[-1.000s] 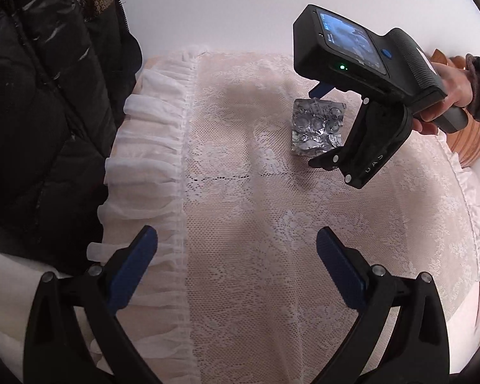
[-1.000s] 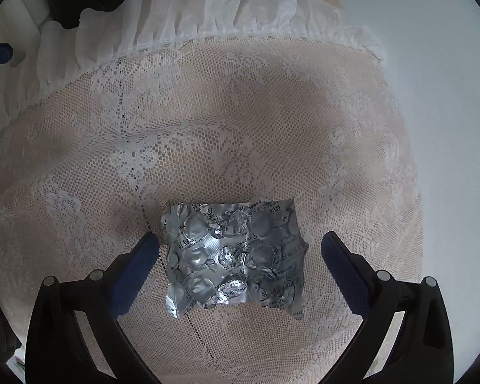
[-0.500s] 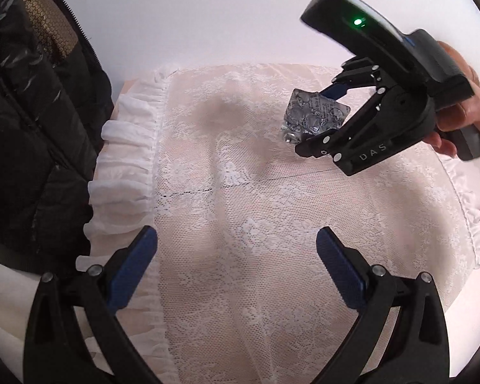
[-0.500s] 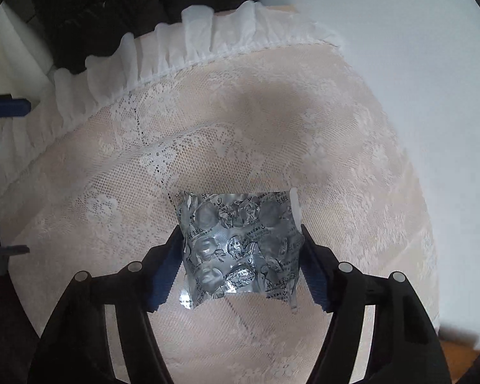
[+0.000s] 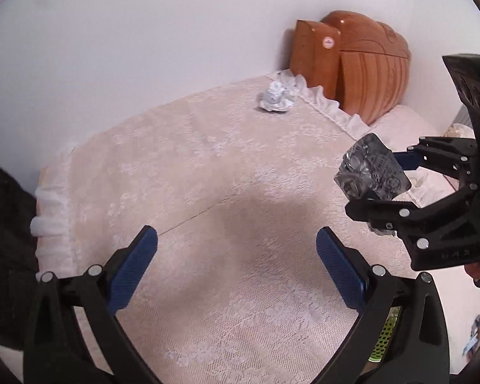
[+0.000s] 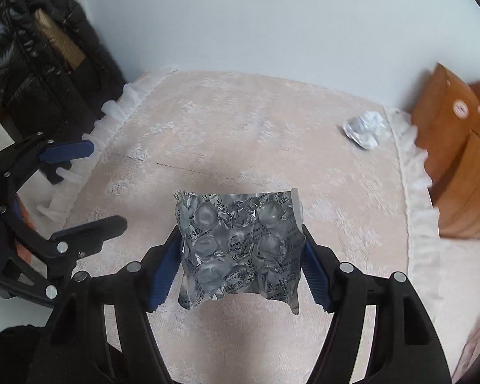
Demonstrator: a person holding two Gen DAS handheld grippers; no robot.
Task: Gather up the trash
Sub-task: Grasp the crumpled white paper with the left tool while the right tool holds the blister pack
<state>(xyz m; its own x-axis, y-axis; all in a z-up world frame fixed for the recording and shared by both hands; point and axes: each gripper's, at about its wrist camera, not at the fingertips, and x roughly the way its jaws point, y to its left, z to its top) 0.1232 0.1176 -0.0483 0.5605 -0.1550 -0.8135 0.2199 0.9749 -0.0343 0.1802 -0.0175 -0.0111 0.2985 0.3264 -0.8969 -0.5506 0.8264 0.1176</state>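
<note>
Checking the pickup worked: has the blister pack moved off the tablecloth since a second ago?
Yes. The blister pack, flat on the lace tablecloth before, is now clamped in the right tool and lifted above it.

The print on the foil blister pack (image 6: 240, 249) is too tiny to read, the wooden thing (image 6: 457, 172) on the right is motion-blurred and cut off, and some green mesh item (image 5: 384, 336) hides behind the left tool (image 5: 236, 267).

Both wrist views near, looking down; share lace tablecloth (image 5: 208, 166), crumpled paper (image 6: 364, 128).
</note>
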